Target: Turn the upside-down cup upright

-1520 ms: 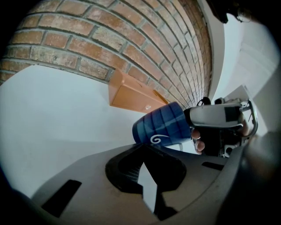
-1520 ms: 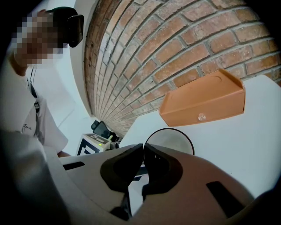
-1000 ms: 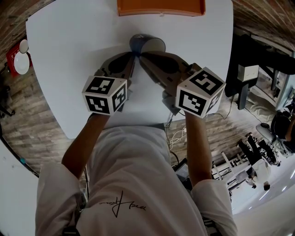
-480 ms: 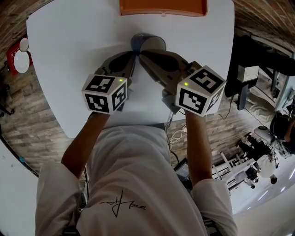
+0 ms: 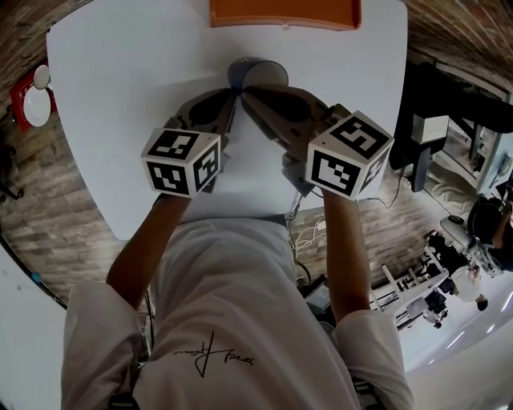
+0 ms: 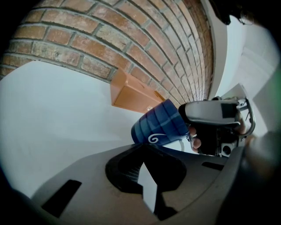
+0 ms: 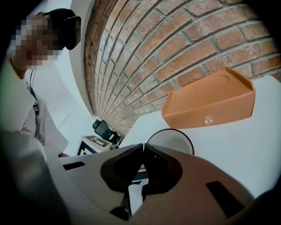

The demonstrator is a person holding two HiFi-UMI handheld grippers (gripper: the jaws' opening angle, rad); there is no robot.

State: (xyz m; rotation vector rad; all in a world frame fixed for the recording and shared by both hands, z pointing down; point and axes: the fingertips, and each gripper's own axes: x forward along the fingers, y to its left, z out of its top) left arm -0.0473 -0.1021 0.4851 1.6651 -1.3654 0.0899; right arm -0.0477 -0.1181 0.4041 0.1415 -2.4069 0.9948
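Note:
The blue plaid cup (image 5: 255, 74) is tipped on its side over the white table (image 5: 120, 96), with its pale inside facing right. In the left gripper view the cup (image 6: 160, 125) shows a white swirl and slants just above the jaw tips. My right gripper (image 5: 247, 96) is shut on the cup's rim. In the right gripper view the round opening (image 7: 173, 140) lies just past that gripper (image 7: 143, 146), and a strip of blue wall shows between the jaws. My left gripper (image 5: 231, 96) is shut with nothing in it, and its tips (image 6: 142, 148) are against the cup's lower side.
An orange box (image 5: 280, 12) stands at the table's far edge against a brick wall, close behind the cup. A red stand with a white dish (image 5: 32, 100) is on the floor at the left. Equipment and cables crowd the floor at the right.

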